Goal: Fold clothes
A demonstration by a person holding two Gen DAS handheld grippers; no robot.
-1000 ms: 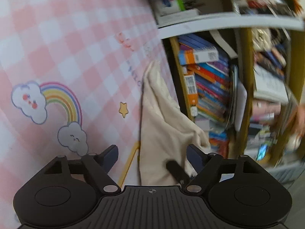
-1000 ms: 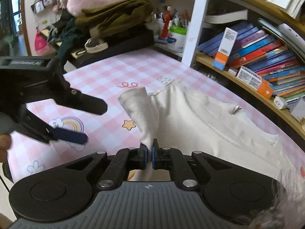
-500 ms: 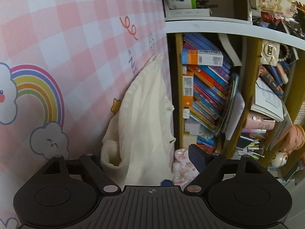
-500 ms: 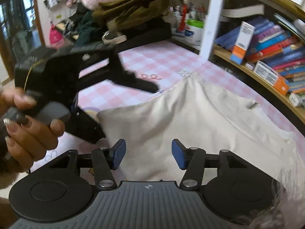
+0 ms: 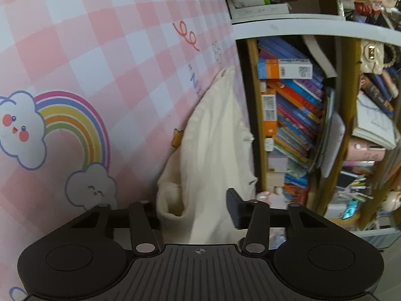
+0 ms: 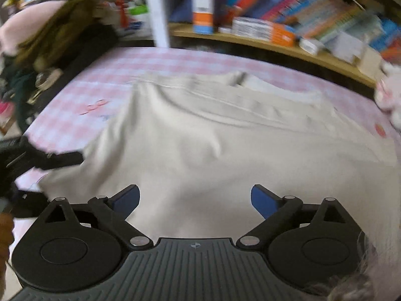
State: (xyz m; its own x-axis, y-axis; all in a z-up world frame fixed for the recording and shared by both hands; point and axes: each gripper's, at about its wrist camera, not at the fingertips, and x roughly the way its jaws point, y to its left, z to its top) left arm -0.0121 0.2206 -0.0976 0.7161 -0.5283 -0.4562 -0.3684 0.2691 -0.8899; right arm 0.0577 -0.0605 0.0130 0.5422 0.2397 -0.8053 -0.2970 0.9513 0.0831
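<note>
A cream garment (image 6: pixel 213 145) lies spread over the pink checked tablecloth (image 6: pixel 75 110). My right gripper (image 6: pixel 194 198) hovers open and wide over its near edge, holding nothing. In the left wrist view the garment (image 5: pixel 215 138) runs away along the table's right side, and its rolled near corner sits between the fingers of my open left gripper (image 5: pixel 193 210). The left finger is partly hidden behind that fold. From the right wrist view the left gripper (image 6: pixel 47 173) shows at the garment's left corner, one finger above the cloth and one below.
Bookshelves packed with books (image 5: pixel 288 115) stand right behind the table's far edge (image 6: pixel 250 45). A pile of dark and pink clothes (image 6: pixel 50 37) sits at the table's left end. A pink plush thing (image 6: pixel 388 95) lies at the right. A hand (image 6: pixel 5 230) holds the left gripper.
My right gripper let go of the raised fold, opened wide and swung right. The garment dropped flat. My left gripper moved in until the garment's corner lay between its fingers.
</note>
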